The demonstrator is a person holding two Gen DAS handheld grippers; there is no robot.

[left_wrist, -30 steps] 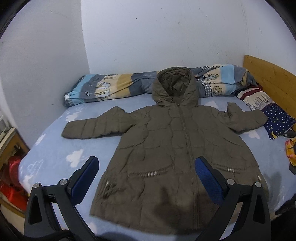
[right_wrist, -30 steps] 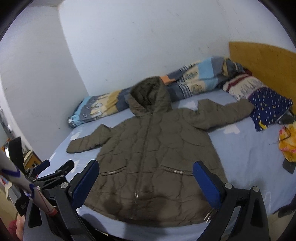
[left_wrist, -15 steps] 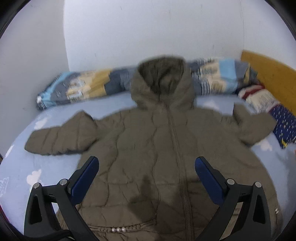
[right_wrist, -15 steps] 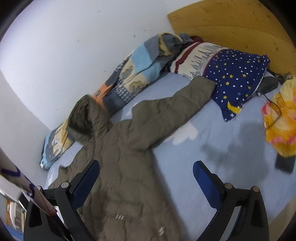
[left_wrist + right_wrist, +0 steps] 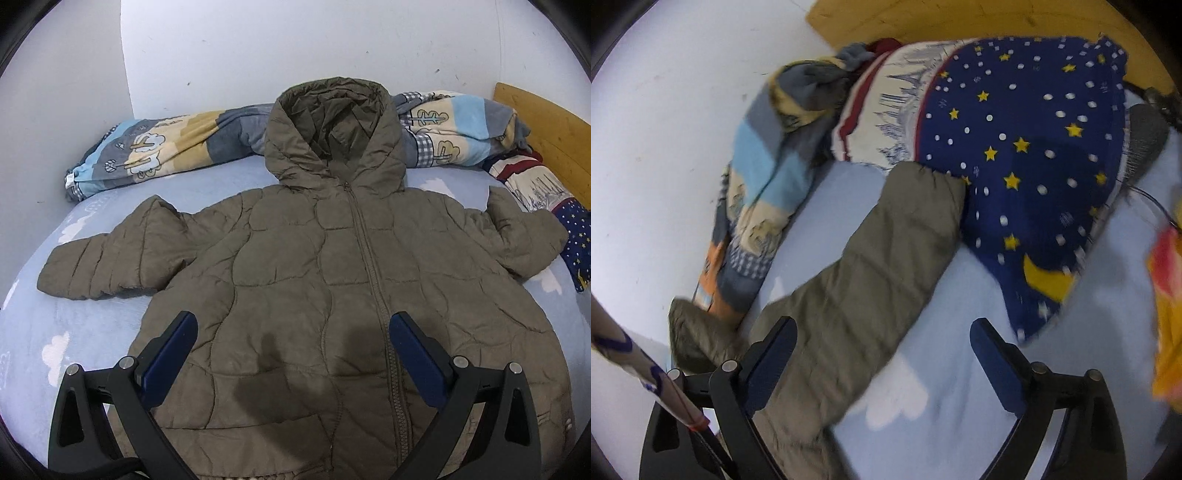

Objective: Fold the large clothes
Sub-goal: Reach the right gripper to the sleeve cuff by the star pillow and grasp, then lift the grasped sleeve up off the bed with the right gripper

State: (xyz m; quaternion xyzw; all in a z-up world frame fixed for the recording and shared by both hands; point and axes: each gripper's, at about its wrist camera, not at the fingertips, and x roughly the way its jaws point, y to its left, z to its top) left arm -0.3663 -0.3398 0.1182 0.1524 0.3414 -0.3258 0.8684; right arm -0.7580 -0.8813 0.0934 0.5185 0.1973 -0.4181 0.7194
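An olive quilted hooded jacket (image 5: 314, 277) lies face up and zipped on the blue bed sheet (image 5: 48, 332), with both sleeves spread out. My left gripper (image 5: 291, 321) hovers open over the jacket's lower front, straddling the zip, with nothing pinched. In the right wrist view the jacket's right sleeve (image 5: 879, 266) runs diagonally up to the starry pillow (image 5: 1027, 147). My right gripper (image 5: 882, 326) hangs above the sleeve's inner part and the sheet. Its jaws are wide and closing, and the pads touch nothing.
A rolled patchwork blanket (image 5: 166, 147) lies along the white wall behind the hood. A wooden headboard (image 5: 546, 122) stands at the right. A yellow and red cloth (image 5: 1167, 295) and a dark object (image 5: 1145, 136) lie past the pillow. A white marked stick (image 5: 635, 358) crosses the lower left.
The left gripper came forward and lower over the jacket's body. The right gripper swung right and rolled, from facing the whole jacket to the right sleeve and the pillow.
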